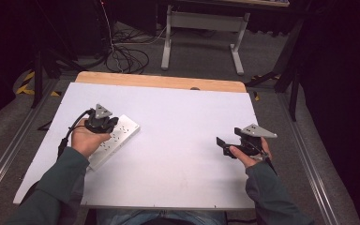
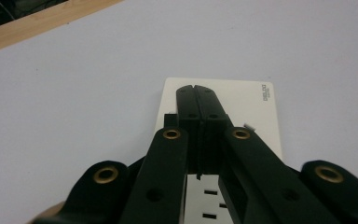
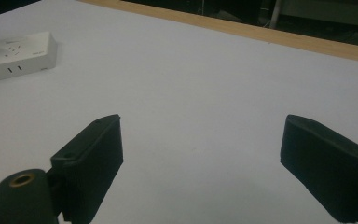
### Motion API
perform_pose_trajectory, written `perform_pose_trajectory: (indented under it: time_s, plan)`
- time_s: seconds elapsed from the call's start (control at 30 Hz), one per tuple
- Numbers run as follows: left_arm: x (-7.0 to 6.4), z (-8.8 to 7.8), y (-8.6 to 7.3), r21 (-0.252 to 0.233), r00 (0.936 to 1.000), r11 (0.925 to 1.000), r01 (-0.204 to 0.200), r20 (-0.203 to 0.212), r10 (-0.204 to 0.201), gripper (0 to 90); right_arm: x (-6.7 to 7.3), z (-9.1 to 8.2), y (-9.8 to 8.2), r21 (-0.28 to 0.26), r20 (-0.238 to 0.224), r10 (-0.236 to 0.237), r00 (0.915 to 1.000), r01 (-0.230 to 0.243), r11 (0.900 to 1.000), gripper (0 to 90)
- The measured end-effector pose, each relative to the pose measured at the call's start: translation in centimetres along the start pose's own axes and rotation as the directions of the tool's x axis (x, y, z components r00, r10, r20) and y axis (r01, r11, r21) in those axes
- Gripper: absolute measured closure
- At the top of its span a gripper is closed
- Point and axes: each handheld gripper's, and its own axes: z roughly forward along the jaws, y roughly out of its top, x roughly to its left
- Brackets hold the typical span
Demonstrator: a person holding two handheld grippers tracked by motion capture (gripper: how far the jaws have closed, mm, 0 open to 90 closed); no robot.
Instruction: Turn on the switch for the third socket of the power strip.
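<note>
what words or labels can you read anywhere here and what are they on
No text can be read for sure.
White power strip: a small dark printed mark near its far corner, too small and blurred to read.
White table cover: no writing on it.

The power strip [image 1: 115,139] lies on the table's [image 1: 178,140] left, under the left tongs [image 1: 104,123].

A white power strip [image 1: 117,137] is lying flat on the white table top, at the left of the high view, running slantwise from lower left to upper right. Its socket slots are facing up. In the right gripper view its end is showing at the upper left [image 3: 14,57].
</note>
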Motion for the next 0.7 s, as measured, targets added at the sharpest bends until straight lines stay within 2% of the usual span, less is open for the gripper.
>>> perform_pose_trajectory:
  time_s: [0.27, 0.3, 0.4, 0.6, 0.7]
  plan:
    - [0.0, 0.8, 0.3, 0.04, 0.9999, 0.9992, -0.006, -0.013, 0.007, 90.0, 0.0, 0.0, 0.0, 0.001, 0.003, 0.005, 1.0, -0.005, 1.0, 13.5]
    - [0.0, 0.9, 0.3, 0.049, 1.0, 0.9988, -0.007, -0.002, 0.007, 90.0, 0.0, 0.0, 0.0, 0.001, 0.003, 0.005, 1.0, -0.005, 1.0, 13.5]
    - [-0.1, 1.1, 0.3, 0.062, 1.0, 0.9981, -0.007, -0.005, 0.007, 90.0, 0.0, -0.1, 0.0, 0.001, 0.003, 0.005, 1.0, -0.005, 1.0, 13.5]
    - [0.1, 1.3, 0.2, 0.084, 0.9998, 0.9965, 0.003, -0.019, -0.002, 90.0, 0.0, -0.1, 0.0, 0.001, 0.003, 0.005, 1.0, -0.005, 1.0, 13.5]
    - [0.1, 1.4, 0.2, 0.094, 0.9999, 0.9956, -0.001, -0.01, 0.002, 90.0, 0.0, -0.1, 0.0, 0.002, 0.002, 0.002, 1.0, -0.002, 1.0, 13.5]
